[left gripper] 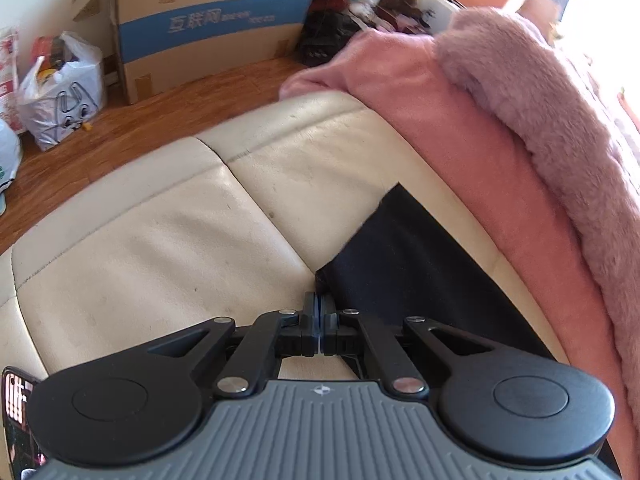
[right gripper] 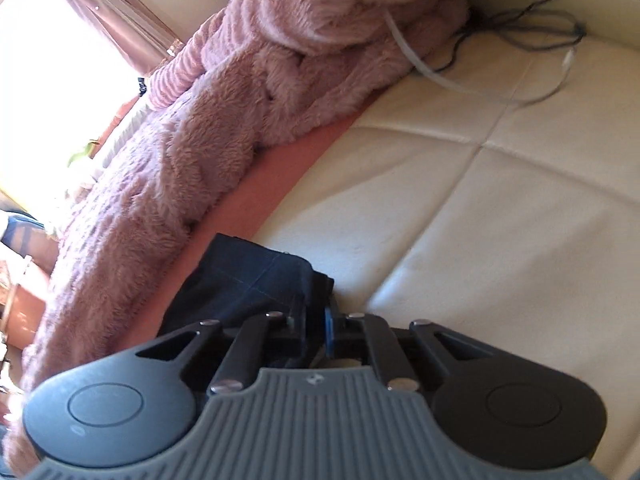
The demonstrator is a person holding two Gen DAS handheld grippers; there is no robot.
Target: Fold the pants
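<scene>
Dark navy pants (left gripper: 404, 264) lie flat on a cream leather sofa (left gripper: 168, 248), up against a pink blanket. In the left wrist view my left gripper (left gripper: 319, 300) is shut, its tips pinching the near left corner of the pants. In the right wrist view the same pants (right gripper: 248, 276) show stitched seams and a folded edge. My right gripper (right gripper: 320, 308) is shut on that edge at the fabric's right corner. The cloth bunches over the left finger and hides part of it.
A pink blanket (left gripper: 440, 120) and a fuzzy mauve throw (right gripper: 192, 152) run along the pants' far side. Cables (right gripper: 532, 36) lie on the sofa cushion (right gripper: 500, 200). Beyond the sofa are a wooden floor (left gripper: 160, 112), a large cardboard box (left gripper: 208, 20) and plastic bags (left gripper: 60, 88).
</scene>
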